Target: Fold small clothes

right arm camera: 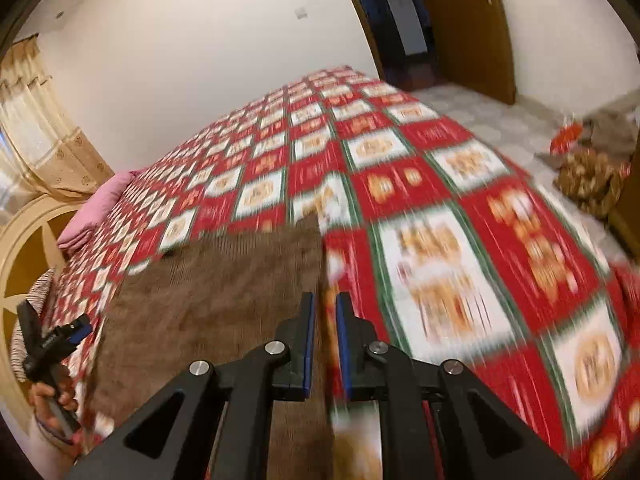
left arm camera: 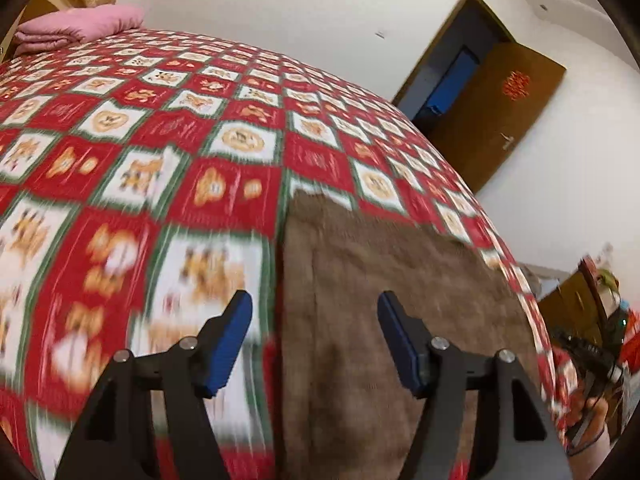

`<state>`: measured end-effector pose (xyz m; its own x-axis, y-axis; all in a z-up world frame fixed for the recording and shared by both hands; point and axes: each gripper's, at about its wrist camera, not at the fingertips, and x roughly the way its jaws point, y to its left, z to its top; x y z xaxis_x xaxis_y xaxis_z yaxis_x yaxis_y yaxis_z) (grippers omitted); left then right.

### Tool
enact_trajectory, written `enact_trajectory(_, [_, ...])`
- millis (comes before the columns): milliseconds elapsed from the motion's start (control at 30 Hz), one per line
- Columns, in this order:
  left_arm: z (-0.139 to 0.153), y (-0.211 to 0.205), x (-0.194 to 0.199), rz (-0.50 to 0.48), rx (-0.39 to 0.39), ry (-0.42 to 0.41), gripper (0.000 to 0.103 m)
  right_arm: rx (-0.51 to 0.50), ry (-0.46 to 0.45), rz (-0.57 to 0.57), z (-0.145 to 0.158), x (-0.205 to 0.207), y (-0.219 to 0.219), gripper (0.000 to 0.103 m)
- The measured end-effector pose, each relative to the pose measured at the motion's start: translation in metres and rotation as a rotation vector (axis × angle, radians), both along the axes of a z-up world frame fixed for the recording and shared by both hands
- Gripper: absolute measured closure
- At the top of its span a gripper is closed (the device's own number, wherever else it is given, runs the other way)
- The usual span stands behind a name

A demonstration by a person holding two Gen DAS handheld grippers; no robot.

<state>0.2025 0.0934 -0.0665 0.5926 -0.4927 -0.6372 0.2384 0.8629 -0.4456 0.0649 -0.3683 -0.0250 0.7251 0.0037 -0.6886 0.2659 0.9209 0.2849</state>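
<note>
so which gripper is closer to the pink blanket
Left. The left gripper hovers over the brown cloth's edge on the pink blanket's side. The right gripper is over the cloth's opposite edge, farther from the blanket.

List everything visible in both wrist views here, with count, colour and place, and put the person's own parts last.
brown cloth: one, brown, flat on bed near its edge
bedspread: one, red, white and green check, covers bed
pink bedding: one folded pile, pink, far end of bed
door: one, brown wood, open, by the white wall
curtain: one, cream, beside bed
floor heap: one, brown patterned, on floor
left hand-held gripper: one, black with blue pads, open above cloth edge
right hand-held gripper: one, black with blue pads, nearly shut, nothing held
</note>
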Motion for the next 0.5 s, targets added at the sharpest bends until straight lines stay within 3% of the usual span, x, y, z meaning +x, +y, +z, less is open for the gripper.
enact_trajectory(100, [-0.003,-0.008,-0.033,-0.026,0.013,-0.016,0.036,0.088,0.025,0.006,-0.014,-0.033,0.004,0.092])
enact_trajectory(200, [-0.012,-0.015,-0.051,-0.046,-0.014,0.002,0.034,0.115,0.051,0.024,-0.032,-0.049,0.02,0.092])
enact_trajectory(333, [-0.016,-0.016,-0.063,0.006,0.008,0.009,0.031,0.145,0.068,0.03,-0.047,-0.058,0.033,0.092])
enact_trajectory(400, [-0.016,-0.009,-0.071,0.019,-0.036,0.015,0.031,0.183,0.046,0.022,-0.05,-0.064,0.034,0.091])
enact_trajectory(433, [-0.016,-0.006,-0.074,0.024,-0.061,0.02,0.031,0.204,0.038,0.019,-0.051,-0.067,0.032,0.082])
enact_trajectory(467, [-0.018,-0.002,-0.077,0.033,-0.078,0.027,0.031,0.233,0.028,0.014,-0.052,-0.072,0.029,0.06])
enact_trajectory(500, [-0.02,0.001,-0.079,0.044,-0.088,0.037,0.031,0.252,0.02,0.007,-0.053,-0.074,0.027,0.045])
